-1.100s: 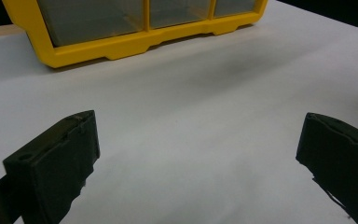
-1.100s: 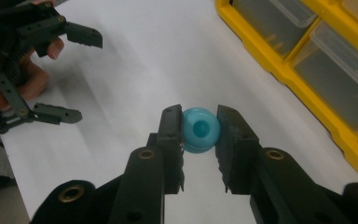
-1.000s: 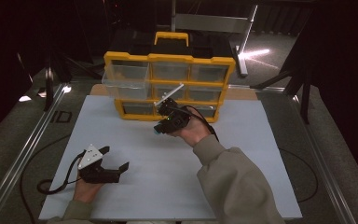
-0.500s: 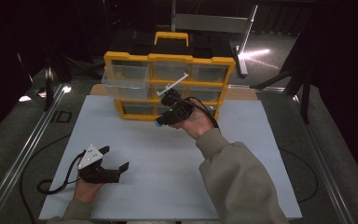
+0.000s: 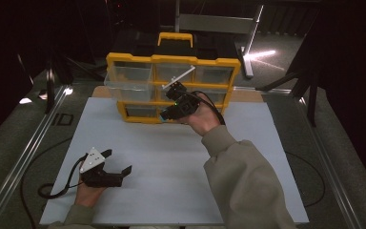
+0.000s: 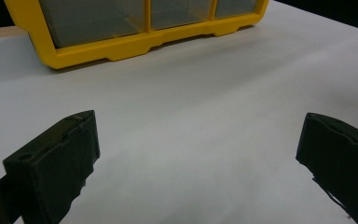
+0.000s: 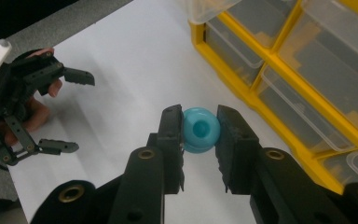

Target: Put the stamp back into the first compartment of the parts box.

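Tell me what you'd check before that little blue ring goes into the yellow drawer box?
1. Blue ring pinched between the right gripper jaws: ok.
2. Ring seated squarely, not slipping: cannot tell.
3. A drawer open to take it: the top-left drawer of the yellow organizer is pulled out: ok.
4. Right gripper lined up over that drawer: not ok; it hangs in front of the middle drawers.
5. Left gripper out of the way: ok; it rests open near the mat's front edge.
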